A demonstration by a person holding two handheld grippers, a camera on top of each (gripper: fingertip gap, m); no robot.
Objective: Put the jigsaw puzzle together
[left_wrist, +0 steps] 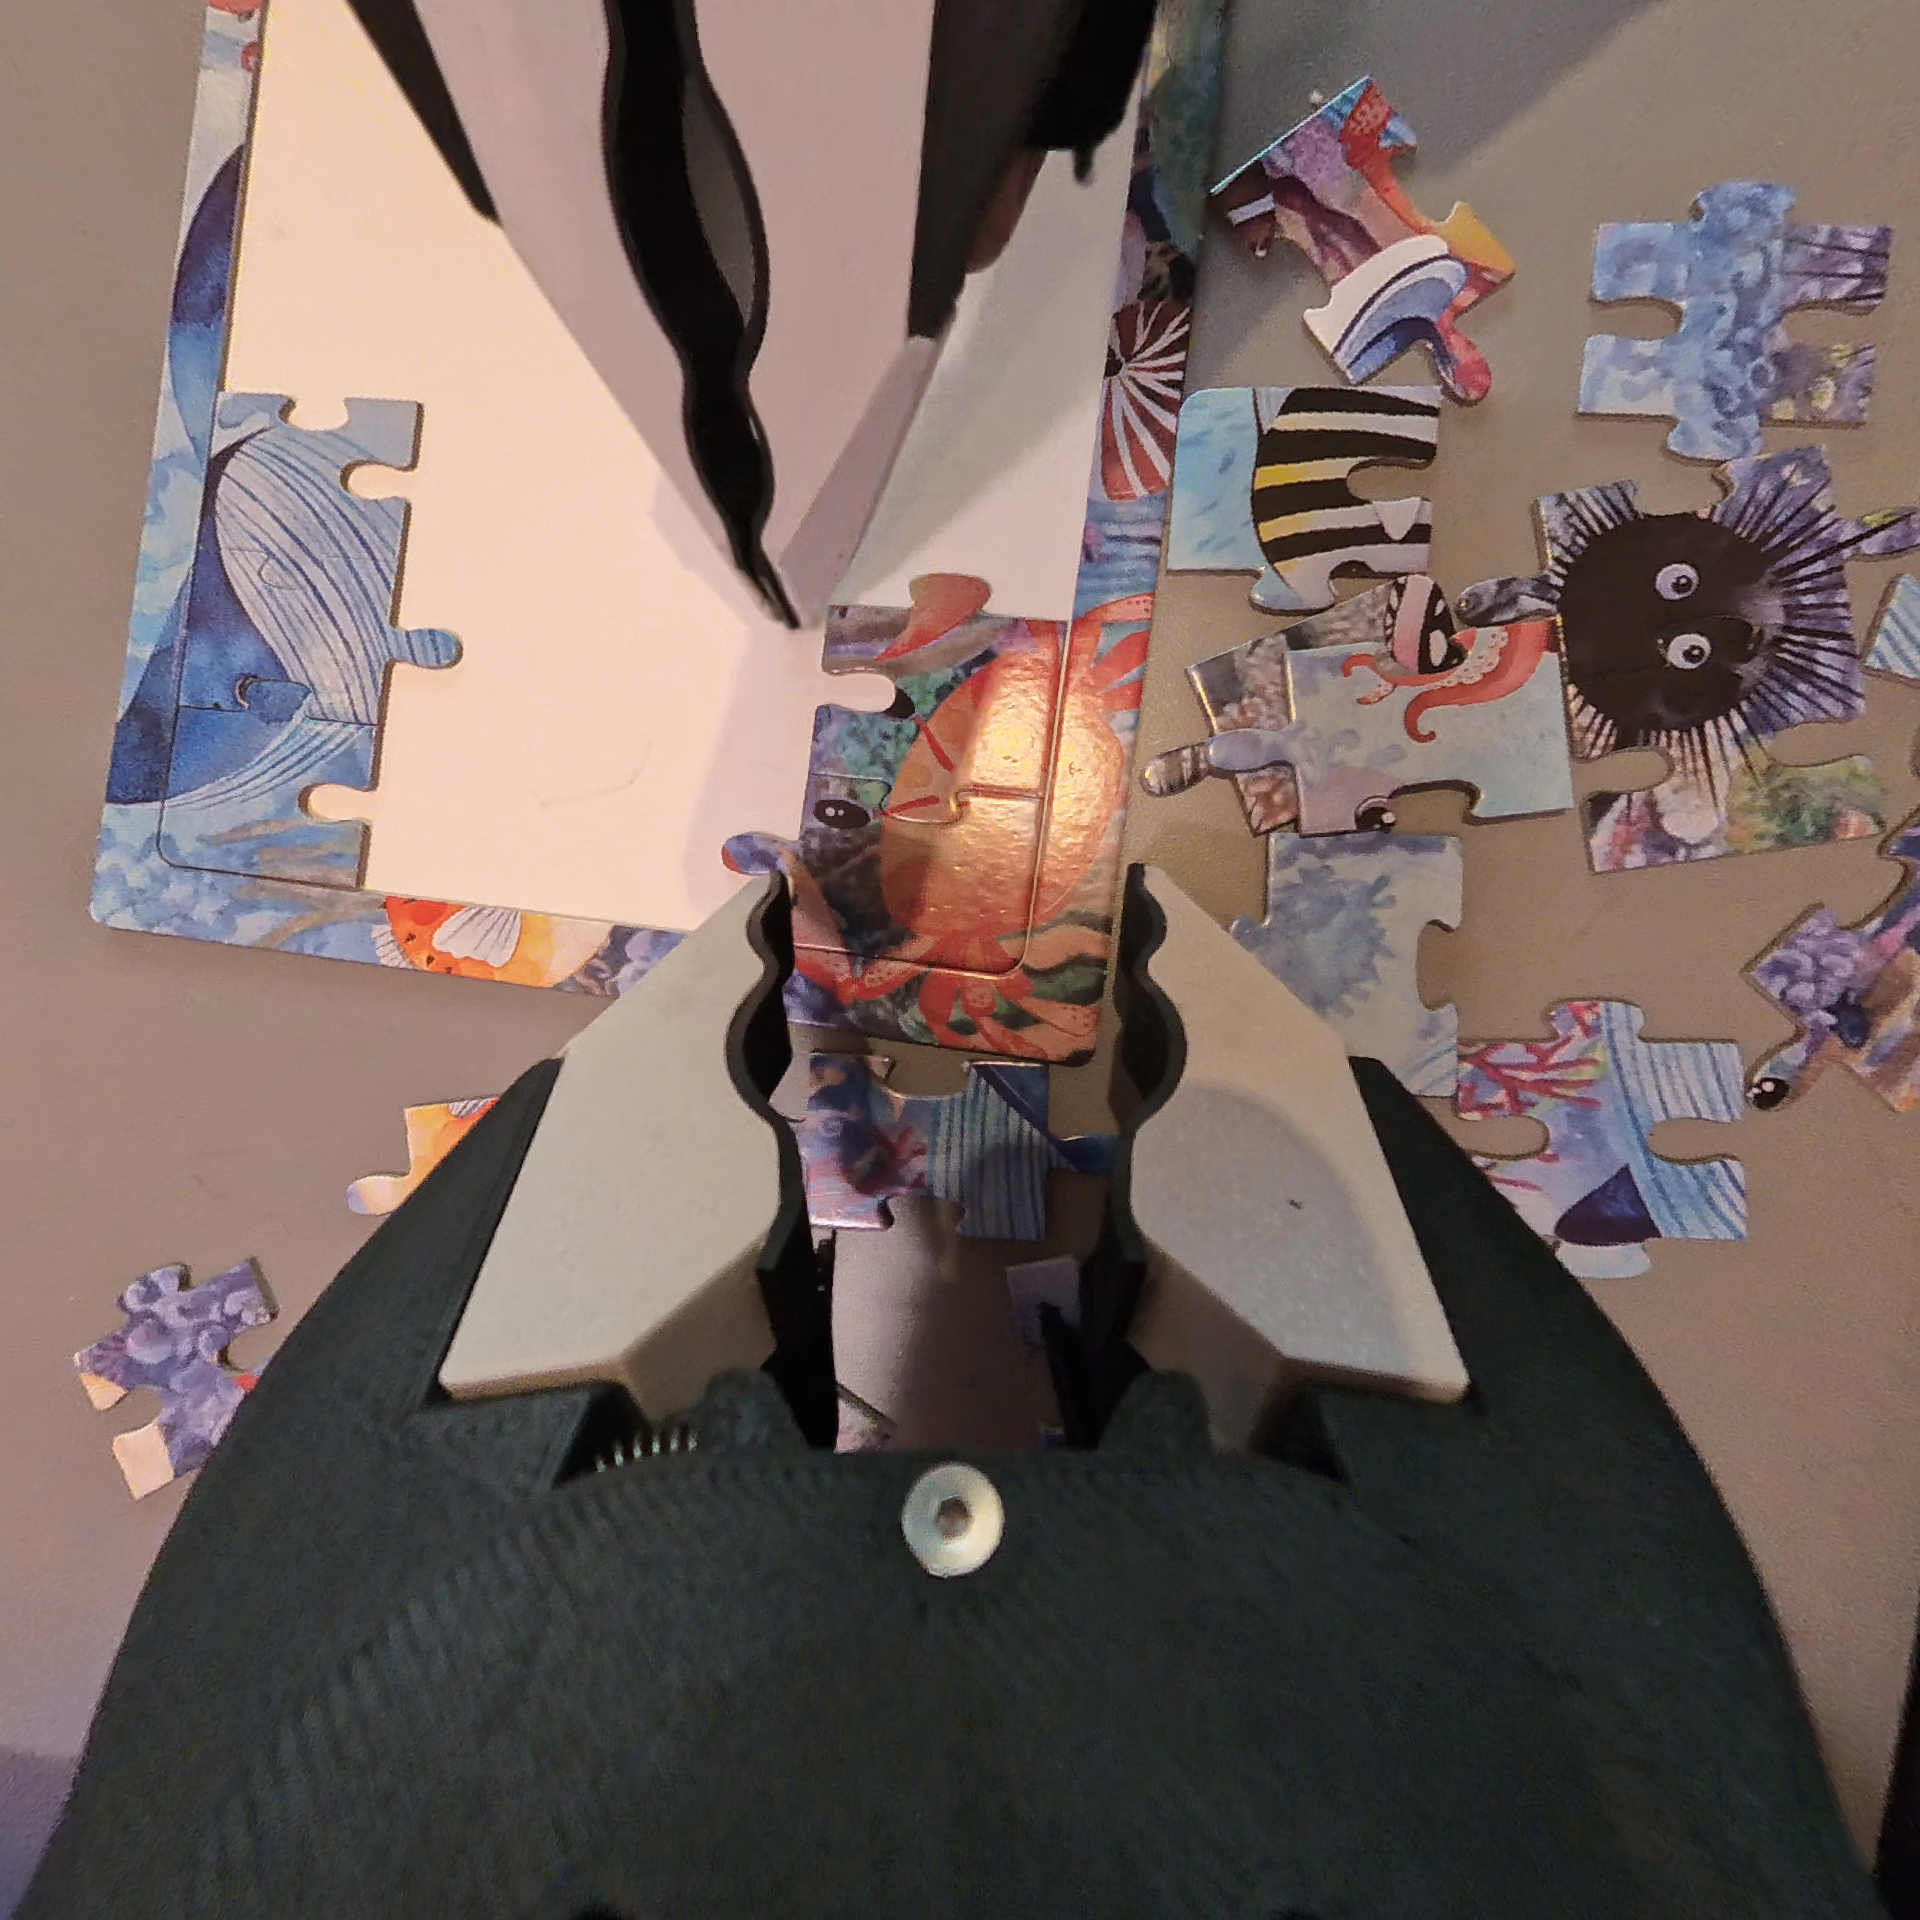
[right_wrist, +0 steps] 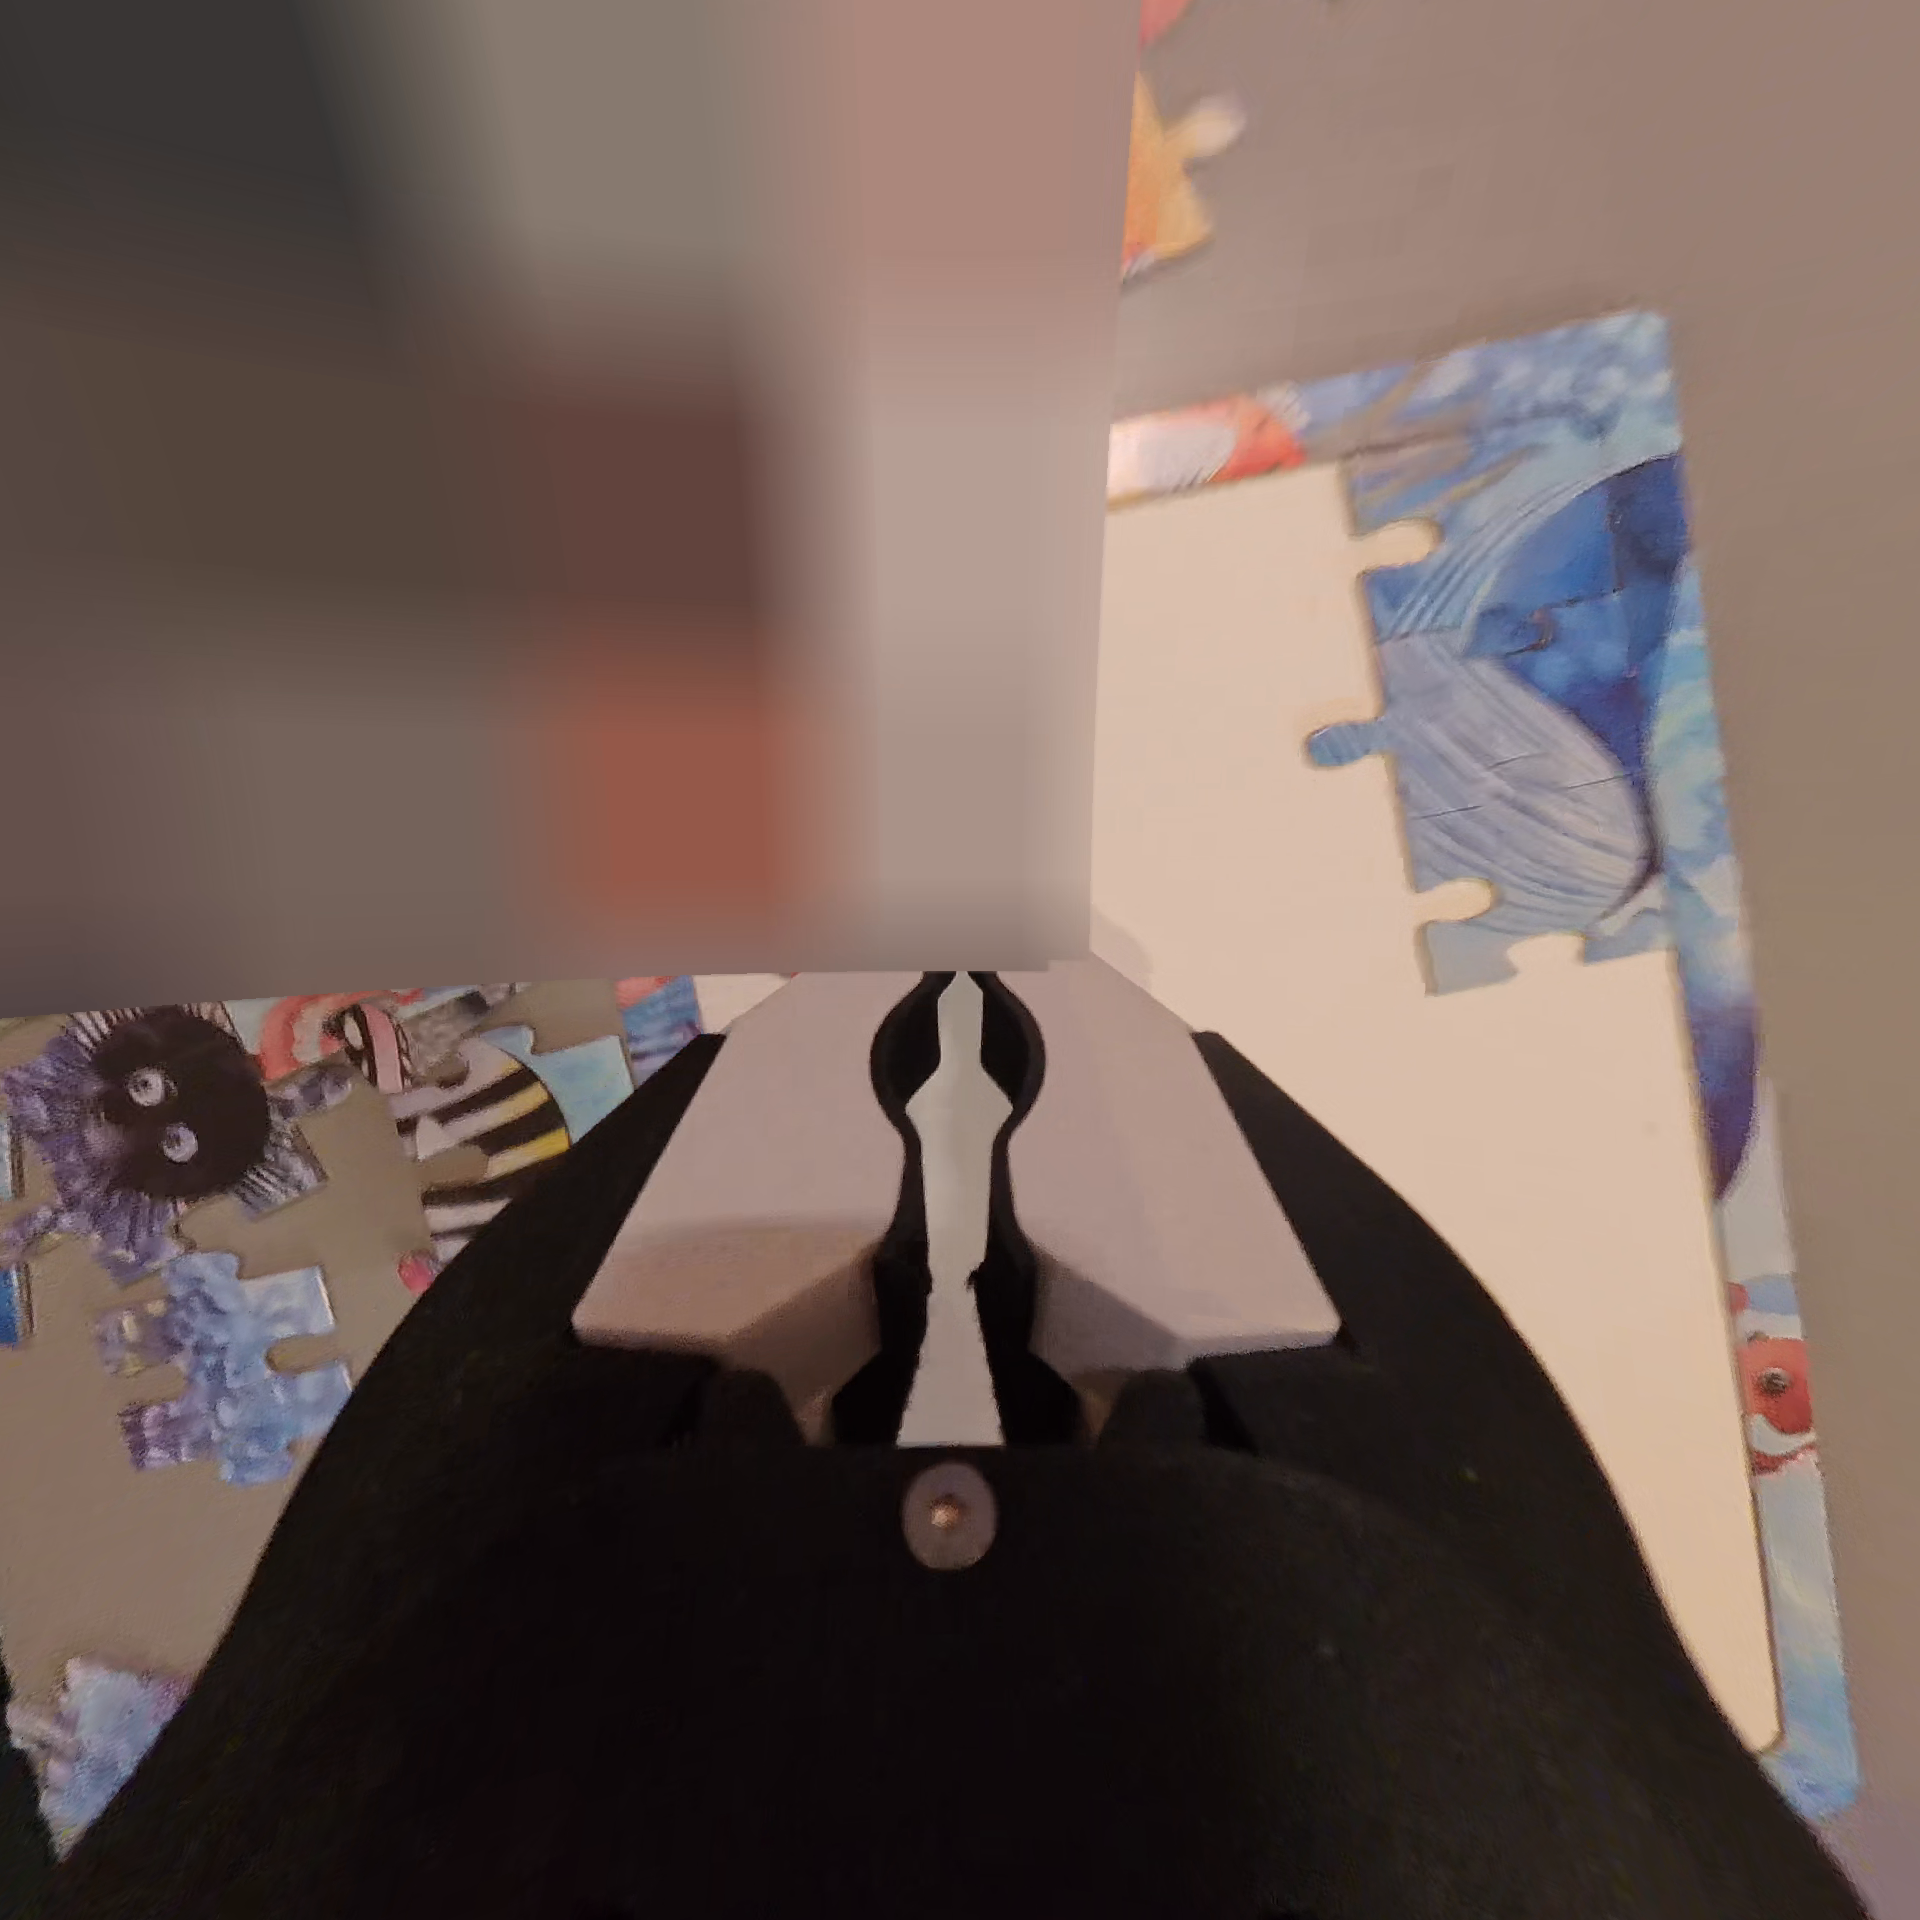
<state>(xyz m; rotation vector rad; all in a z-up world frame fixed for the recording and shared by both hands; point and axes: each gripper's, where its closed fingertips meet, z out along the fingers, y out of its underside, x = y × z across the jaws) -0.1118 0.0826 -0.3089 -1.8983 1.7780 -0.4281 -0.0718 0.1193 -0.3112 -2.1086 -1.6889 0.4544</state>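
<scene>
1. Jigsaw puzzle tray (left_wrist: 665,831) lying upper left of the left wrist view, mostly bare.
2. Holding only a whale cluster (left_wrist: 291,623) at its left edge and a crab cluster (left_wrist: 966,821) at centre.
3. Leaving many loose pieces (left_wrist: 1704,665) scattered at right, unplaced.
4. Left gripper (left_wrist: 951,997) gaping apart, empty, over the crab corner.
5. Right gripper (right_wrist: 961,987) nearly pinched together, gripping nothing visible.

The left claw (left_wrist: 951,935) points forward and down, its jaws spread wide apart. The right claw (right_wrist: 961,982) has its jaws nearly closed, tips almost touching.
</scene>
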